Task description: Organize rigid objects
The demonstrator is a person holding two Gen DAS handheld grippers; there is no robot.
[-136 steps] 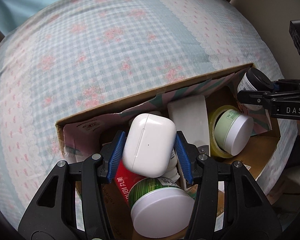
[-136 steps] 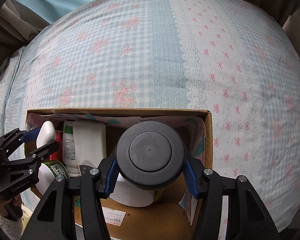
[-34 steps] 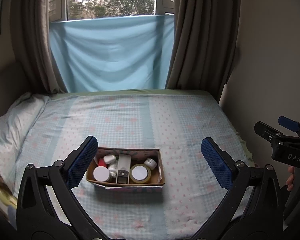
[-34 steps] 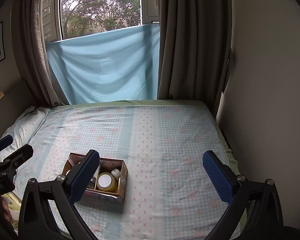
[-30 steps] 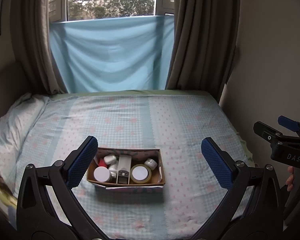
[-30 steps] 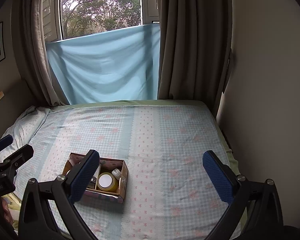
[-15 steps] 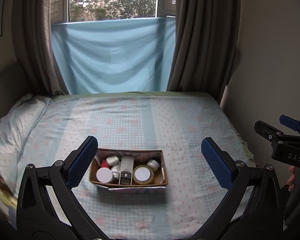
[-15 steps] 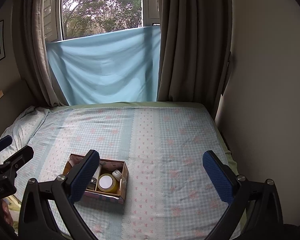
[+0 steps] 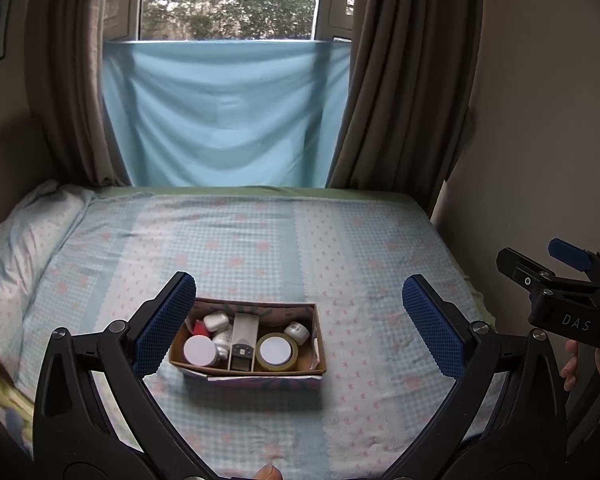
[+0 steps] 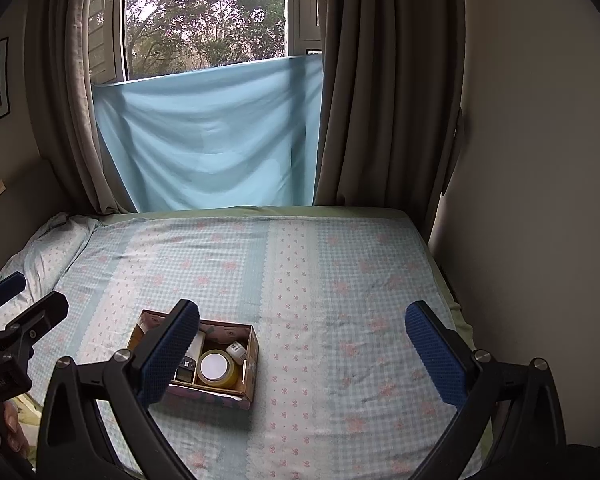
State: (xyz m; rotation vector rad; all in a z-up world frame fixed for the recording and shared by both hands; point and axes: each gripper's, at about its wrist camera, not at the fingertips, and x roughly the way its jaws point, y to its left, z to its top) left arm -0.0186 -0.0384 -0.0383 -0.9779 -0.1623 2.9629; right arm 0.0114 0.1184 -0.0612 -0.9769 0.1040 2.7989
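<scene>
A cardboard box (image 9: pixel 318 344) sits on the bed and holds several items: a white earbud case (image 9: pixel 216 321), a white-lidded jar (image 9: pixel 199 351), a tall white bottle (image 9: pixel 244 338), a jar inside a tape roll (image 9: pixel 276 351) and a small jar (image 9: pixel 297 331). The box (image 10: pixel 252 364) shows at lower left in the right wrist view. My left gripper (image 9: pixel 299 322) is wide open and empty, held back above the bed's near end. My right gripper (image 10: pixel 302 344) is wide open and empty, to the right of the box.
The bed (image 9: pixel 340 248) has a checked blue and pink sheet, with a pillow (image 9: pixel 16 240) at the left. Brown curtains (image 10: pixel 380 100) and a blue cloth (image 9: pixel 220 120) hang over the window behind. A wall (image 10: pixel 540 200) runs along the right side.
Since 4.5 s ago both grippers let go of the earbud case and the black-lidded jar in the box and pulled far back. Over the last second the views drifted slightly closer.
</scene>
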